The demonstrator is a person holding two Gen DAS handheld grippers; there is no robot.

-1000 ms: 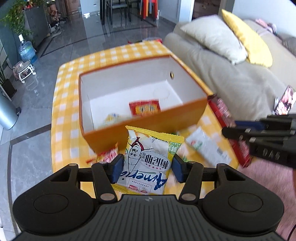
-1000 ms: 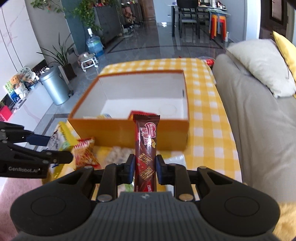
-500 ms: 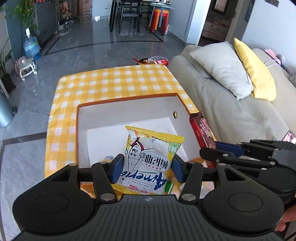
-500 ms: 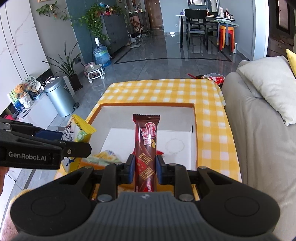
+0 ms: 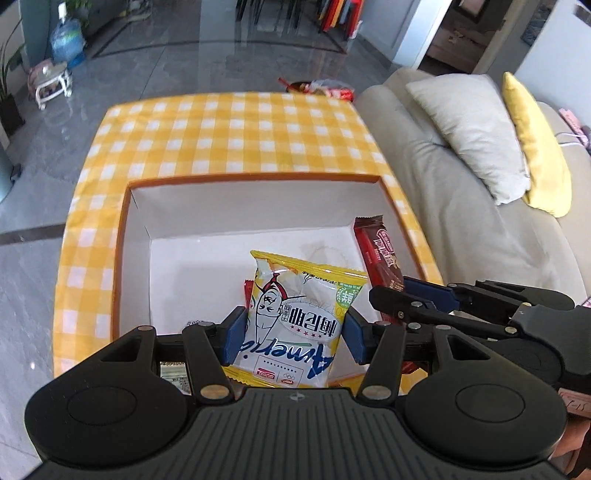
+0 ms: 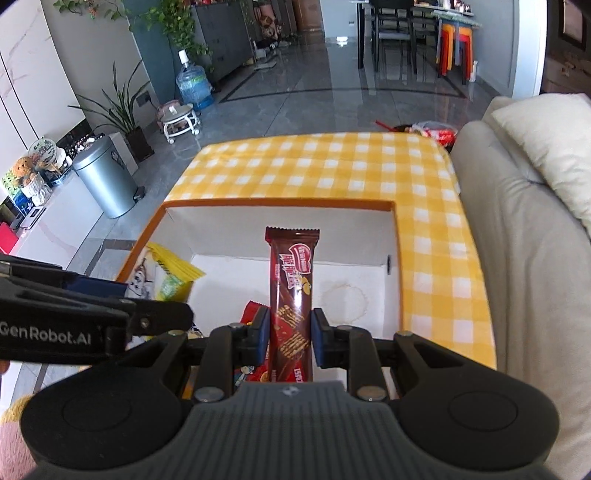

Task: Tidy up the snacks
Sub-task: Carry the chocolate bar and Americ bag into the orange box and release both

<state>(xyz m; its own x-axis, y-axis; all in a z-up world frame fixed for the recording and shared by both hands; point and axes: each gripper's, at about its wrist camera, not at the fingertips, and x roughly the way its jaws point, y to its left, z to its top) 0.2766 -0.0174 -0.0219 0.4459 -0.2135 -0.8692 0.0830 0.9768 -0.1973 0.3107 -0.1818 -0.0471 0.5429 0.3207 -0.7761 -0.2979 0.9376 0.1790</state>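
Glossy grey tile floor [image 6: 332, 96]. Beige sofa [image 6: 517, 258] right of it, dining chairs [image 6: 391, 33] beyond, bin [image 6: 105, 177] left, probably metal.

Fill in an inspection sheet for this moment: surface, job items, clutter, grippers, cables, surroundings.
Surface: yellow checked tablecloth.
Job items: orange box, white inside, open; red packet on its floor; yellow snack bag; brown wafer bar.
Clutter: nothing seen.
Grippers: left gripper shut on the bag; right gripper shut on the bar; both over the box.
Cables: nothing seen.
Surroundings: sofa, bin, water bottle.
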